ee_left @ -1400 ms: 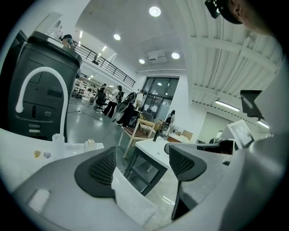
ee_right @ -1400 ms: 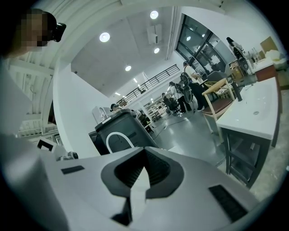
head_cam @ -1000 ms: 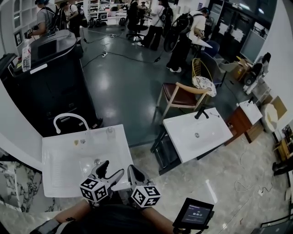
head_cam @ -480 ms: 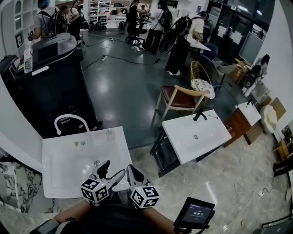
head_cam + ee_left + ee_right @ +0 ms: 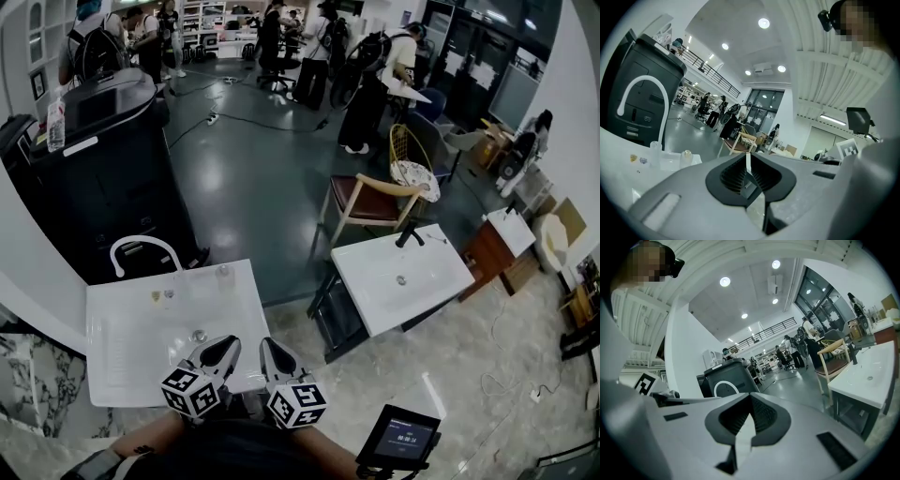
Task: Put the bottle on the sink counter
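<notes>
Left tool, jaws closing together on nothing, and right tool, shut empty, hung over sink tabletop. Bottle stood well apart on black cabinet; jaws needed reopening before approach.

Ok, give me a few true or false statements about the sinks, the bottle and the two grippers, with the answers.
1. The left gripper and the right gripper both have their jaws together with nothing between them. True.
2. The near sink counter has a black faucet. False: it has an arched white faucet. The black faucet is on the other sink, to the right.
3. A wooden chair stands beyond that other sink. True.
4. The bottle lies on the near sink counter. False: it stands upright on top of the black cabinet, beyond the counter.
</notes>
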`<state>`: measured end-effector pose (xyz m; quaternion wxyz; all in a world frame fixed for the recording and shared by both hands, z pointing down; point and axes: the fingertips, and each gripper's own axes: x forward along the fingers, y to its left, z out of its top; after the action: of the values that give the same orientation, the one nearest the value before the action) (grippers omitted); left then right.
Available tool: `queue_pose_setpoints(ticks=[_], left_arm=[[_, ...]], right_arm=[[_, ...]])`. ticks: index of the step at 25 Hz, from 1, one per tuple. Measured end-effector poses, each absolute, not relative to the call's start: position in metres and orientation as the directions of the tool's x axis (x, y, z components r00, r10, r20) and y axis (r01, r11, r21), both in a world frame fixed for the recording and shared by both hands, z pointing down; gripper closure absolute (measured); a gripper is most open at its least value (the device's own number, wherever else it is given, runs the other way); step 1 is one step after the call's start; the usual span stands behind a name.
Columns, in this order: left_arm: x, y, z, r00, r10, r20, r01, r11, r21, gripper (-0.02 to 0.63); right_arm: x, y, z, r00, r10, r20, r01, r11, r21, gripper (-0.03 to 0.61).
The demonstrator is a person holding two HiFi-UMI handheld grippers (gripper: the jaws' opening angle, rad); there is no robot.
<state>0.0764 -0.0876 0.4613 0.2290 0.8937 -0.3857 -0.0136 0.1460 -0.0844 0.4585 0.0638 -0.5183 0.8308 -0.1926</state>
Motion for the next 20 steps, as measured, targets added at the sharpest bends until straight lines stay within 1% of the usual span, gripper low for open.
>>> queue_pose_setpoints(ticks=[20], left_arm=[[0.076, -0.093, 0.478, 0.691, -0.695, 0.198, -0.7, -0.574, 0.426, 0.583]], right_arm=[[0.144, -0.091, 0.466, -0.466, -0.88, 0.095, -0.828, 0.395, -0.398, 0.583]])
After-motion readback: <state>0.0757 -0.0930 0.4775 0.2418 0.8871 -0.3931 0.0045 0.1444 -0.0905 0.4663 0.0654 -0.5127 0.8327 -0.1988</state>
